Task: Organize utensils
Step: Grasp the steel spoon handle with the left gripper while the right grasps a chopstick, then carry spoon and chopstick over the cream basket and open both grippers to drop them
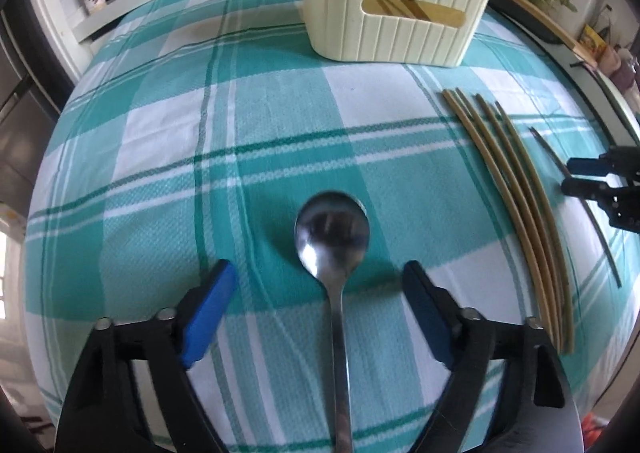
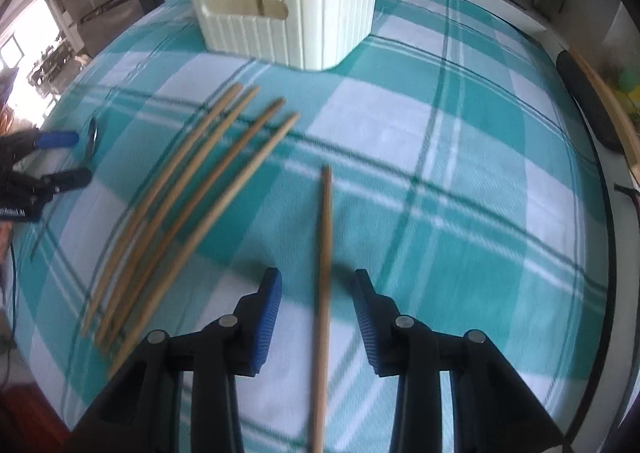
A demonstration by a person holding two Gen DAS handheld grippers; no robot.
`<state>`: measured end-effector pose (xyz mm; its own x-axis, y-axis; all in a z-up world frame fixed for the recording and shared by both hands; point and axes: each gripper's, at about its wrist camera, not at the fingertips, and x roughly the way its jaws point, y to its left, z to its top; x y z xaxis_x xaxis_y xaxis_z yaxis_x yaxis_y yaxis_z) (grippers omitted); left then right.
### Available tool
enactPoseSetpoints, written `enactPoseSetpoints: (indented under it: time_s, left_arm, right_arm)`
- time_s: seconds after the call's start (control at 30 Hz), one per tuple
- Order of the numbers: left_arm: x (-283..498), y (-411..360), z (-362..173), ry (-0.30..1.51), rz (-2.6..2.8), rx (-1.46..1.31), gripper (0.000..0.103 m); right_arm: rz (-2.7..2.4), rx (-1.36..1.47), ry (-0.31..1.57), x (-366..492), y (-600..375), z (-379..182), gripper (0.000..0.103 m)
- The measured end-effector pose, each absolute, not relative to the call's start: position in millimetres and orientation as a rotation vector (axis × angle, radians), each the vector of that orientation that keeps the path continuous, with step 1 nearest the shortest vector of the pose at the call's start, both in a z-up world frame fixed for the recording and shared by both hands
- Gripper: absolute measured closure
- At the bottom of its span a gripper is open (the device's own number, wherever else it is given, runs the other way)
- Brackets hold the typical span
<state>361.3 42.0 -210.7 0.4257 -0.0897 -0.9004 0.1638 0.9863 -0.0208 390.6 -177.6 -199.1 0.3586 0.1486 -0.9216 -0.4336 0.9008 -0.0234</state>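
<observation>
Straddling a metal spoon, the left gripper stands with its blue pads wide apart, one on either side of the handle, neither touching it. Spoon lies flat on the teal-and-white checked tablecloth, bowl end pointing toward the cream ribbed utensil holder, well short of it. Holder stands upright at the far side of the cloth (gold ornament on its front, a slot cut below it).

Right gripper is set narrower, its pads flanking a single wooden chopstick; a gap shows on both sides, so no grip on it. That chopstick lies on the cloth with its tip aimed roughly toward the holder, apart from it. Frame is somewhat blurred.

Four more chopsticks lie in a loose bundle on the cloth, nearer the holder's front than the single one and to its left in the right wrist view, fanning out at the ends closest to the holder. In the left wrist view the same bundle lies to the right of the spoon, between it and the right gripper.

Left gripper also shows at the left edge of the right wrist view, the spoon's bowl just beside its tips.
</observation>
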Motion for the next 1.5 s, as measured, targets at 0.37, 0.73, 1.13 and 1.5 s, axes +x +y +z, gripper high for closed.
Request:
enactPoseSetpoints:
  time_s: [0.37, 0.73, 1.13, 1.5]
  left_arm:
    - [362.5, 37.6, -191.6, 1.016, -0.203, 0.05, 0.067]
    - [289.7, 57.8, -89.4, 0.75, -0.287, -0.038, 0.067]
    - [270.3, 73.7, -54.8, 0.663, -0.325, -0.125, 0.067]
    - [289.1, 78.2, -50.8, 0.714, -0.352, -0.128, 0.068]
  right_arm:
    - [0.362, -0.19, 1.081, 401.7, -184.2, -181.2, 0.097]
    - [0.407, -0.078, 0.798, 316.2, -215.7, -69.8, 0.097]
    - [0.373, -0.033, 0.573, 270.9, -220.4, -25.2, 0.097]
    - [0.413, -0.05, 0.587, 311.0, -201.7, -9.9, 0.097]
